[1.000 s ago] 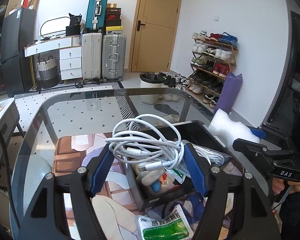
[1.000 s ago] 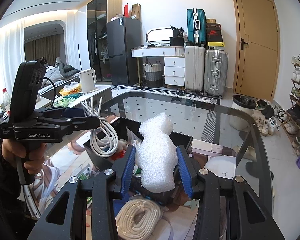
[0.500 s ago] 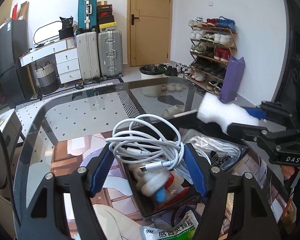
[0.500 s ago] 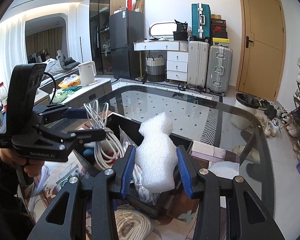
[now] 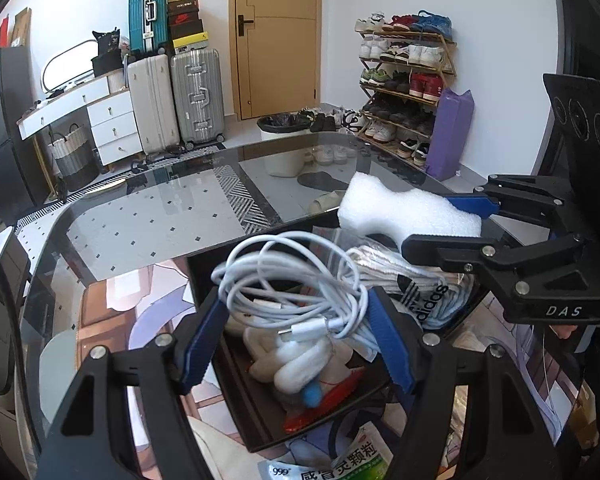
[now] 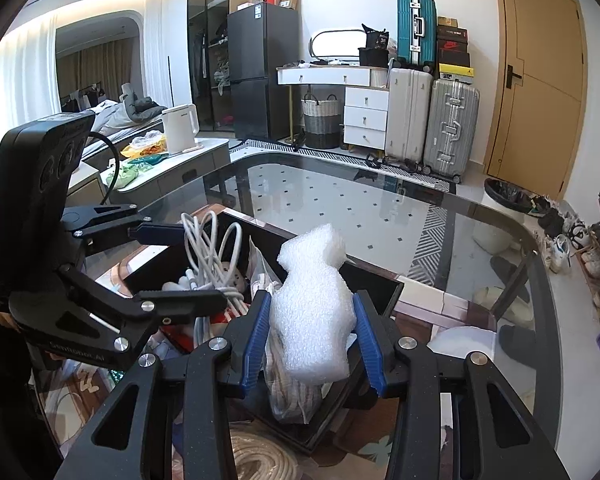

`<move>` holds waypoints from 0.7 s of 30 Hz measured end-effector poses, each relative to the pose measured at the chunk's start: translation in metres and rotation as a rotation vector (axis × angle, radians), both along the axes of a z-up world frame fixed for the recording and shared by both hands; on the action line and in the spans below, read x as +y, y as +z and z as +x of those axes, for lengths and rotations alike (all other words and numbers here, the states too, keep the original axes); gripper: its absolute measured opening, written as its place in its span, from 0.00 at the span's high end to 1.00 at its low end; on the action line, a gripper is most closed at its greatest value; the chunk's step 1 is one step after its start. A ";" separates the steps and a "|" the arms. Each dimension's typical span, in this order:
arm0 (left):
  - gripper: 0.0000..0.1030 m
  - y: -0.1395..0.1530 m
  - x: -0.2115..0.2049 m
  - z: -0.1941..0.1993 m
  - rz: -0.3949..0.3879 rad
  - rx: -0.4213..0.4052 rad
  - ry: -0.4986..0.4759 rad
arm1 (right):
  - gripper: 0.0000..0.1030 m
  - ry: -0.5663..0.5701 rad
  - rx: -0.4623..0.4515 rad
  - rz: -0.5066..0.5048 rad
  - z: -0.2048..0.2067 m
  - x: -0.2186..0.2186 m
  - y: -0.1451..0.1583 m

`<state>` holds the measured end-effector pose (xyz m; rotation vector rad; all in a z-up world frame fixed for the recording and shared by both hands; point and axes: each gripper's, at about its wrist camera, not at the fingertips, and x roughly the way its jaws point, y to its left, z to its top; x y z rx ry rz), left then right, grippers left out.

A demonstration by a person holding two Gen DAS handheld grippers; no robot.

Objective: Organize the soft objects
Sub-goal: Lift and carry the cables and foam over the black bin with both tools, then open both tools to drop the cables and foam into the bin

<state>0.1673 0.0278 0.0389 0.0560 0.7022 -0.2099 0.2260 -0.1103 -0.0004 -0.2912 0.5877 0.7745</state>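
My left gripper (image 5: 296, 340) is shut on a coiled white cable (image 5: 292, 284) and holds it over the black box (image 5: 252, 408). The box holds a white plush toy (image 5: 296, 364) and a bagged Adidas item (image 5: 424, 292). My right gripper (image 6: 312, 336) is shut on a white foam piece (image 6: 312, 304) above the box's right side (image 6: 380, 284). The foam piece also shows in the left wrist view (image 5: 404, 212), and the cable in the right wrist view (image 6: 208, 248).
The box sits on a printed mat (image 5: 112, 312) on a glass table (image 5: 148, 216). A green-and-white sachet (image 5: 340, 464) lies in front of the box. A coil of beige rope (image 6: 260, 460) lies near the right gripper. Suitcases (image 5: 172, 100) and a shoe rack (image 5: 404, 80) stand beyond.
Both grippers have moved in over the black box with their loads. The foam piece has come closer to the cable.
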 end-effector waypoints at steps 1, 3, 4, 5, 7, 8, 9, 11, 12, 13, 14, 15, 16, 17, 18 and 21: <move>0.32 -0.001 -0.001 0.001 0.001 0.002 -0.001 | 0.59 -0.004 0.001 0.001 0.001 0.000 0.000; 0.32 -0.002 -0.003 0.001 0.005 0.005 -0.002 | 0.59 -0.020 -0.001 0.001 0.004 -0.001 -0.001; 0.32 -0.002 -0.004 0.002 0.005 0.008 -0.004 | 0.59 -0.020 0.003 0.000 0.005 -0.001 -0.001; 0.32 -0.002 -0.005 0.002 0.009 0.007 -0.004 | 0.59 -0.019 0.007 -0.003 0.005 0.000 -0.002; 0.32 -0.003 -0.003 0.000 0.005 0.009 -0.007 | 0.59 -0.012 0.017 -0.013 0.005 0.001 -0.004; 0.32 -0.002 -0.002 -0.001 -0.001 0.010 -0.008 | 0.59 -0.003 0.019 -0.015 0.004 0.002 -0.005; 0.32 -0.001 0.000 -0.003 -0.015 0.011 -0.008 | 0.59 0.004 0.023 -0.017 0.003 0.003 -0.006; 0.32 0.001 0.004 -0.005 -0.040 0.011 -0.007 | 0.59 0.019 0.034 -0.016 0.001 0.005 -0.007; 0.32 0.002 0.006 -0.006 -0.048 0.011 -0.006 | 0.59 0.027 0.040 -0.015 0.000 0.005 -0.008; 0.32 0.003 0.006 -0.006 -0.054 0.010 -0.005 | 0.59 0.034 0.043 -0.018 -0.002 0.006 -0.009; 0.32 0.005 0.008 -0.009 -0.059 0.006 -0.003 | 0.58 0.038 0.045 -0.022 -0.003 0.007 -0.009; 0.32 0.005 0.010 -0.011 -0.061 0.003 -0.003 | 0.58 0.047 0.045 -0.022 -0.005 0.008 -0.009; 0.32 0.006 0.010 -0.013 -0.061 0.000 -0.003 | 0.52 0.051 0.041 -0.021 -0.006 0.008 -0.009; 0.32 0.007 0.011 -0.014 -0.060 -0.004 -0.002 | 0.50 0.051 0.032 -0.021 -0.008 0.008 -0.008; 0.32 0.009 0.012 -0.016 -0.059 -0.008 0.001 | 0.49 0.045 0.020 -0.024 -0.011 0.008 -0.007; 0.31 0.012 0.017 -0.022 -0.064 -0.013 0.013 | 0.33 0.023 0.003 -0.022 -0.016 0.004 -0.003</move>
